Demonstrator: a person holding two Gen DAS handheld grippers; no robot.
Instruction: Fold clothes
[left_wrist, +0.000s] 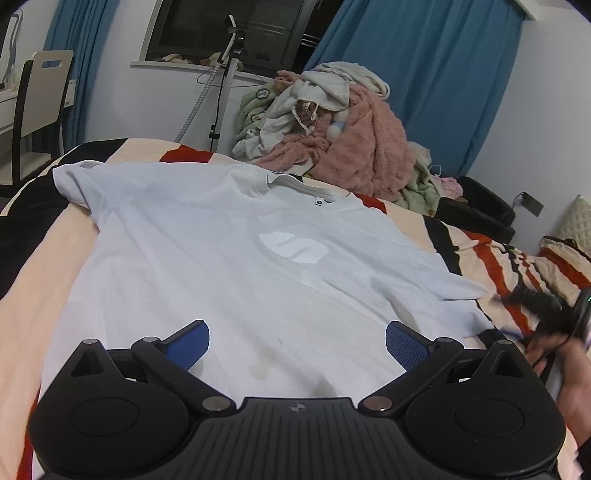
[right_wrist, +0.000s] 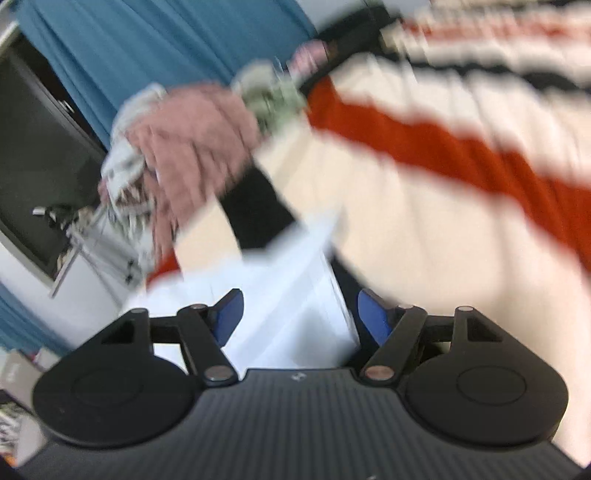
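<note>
A pale blue T-shirt (left_wrist: 229, 258) with a white logo lies spread flat, face up, on the striped bedcover (left_wrist: 524, 258), collar at the far end. My left gripper (left_wrist: 297, 341) is open and empty, hovering over the shirt's lower hem, where a few faint stains show. My right gripper (right_wrist: 299, 314) is open over the shirt's right sleeve (right_wrist: 295, 266); that view is motion-blurred. In the left wrist view the right gripper (left_wrist: 543, 306) appears as a dark blur beside the right sleeve, with the hand holding it.
A pile of pink, green and white clothes (left_wrist: 332, 125) sits at the head of the bed. Blue curtains (left_wrist: 443, 74), a window, a stand (left_wrist: 225, 81) and a chair (left_wrist: 40, 103) are behind. A pillow (left_wrist: 576, 221) lies at far right.
</note>
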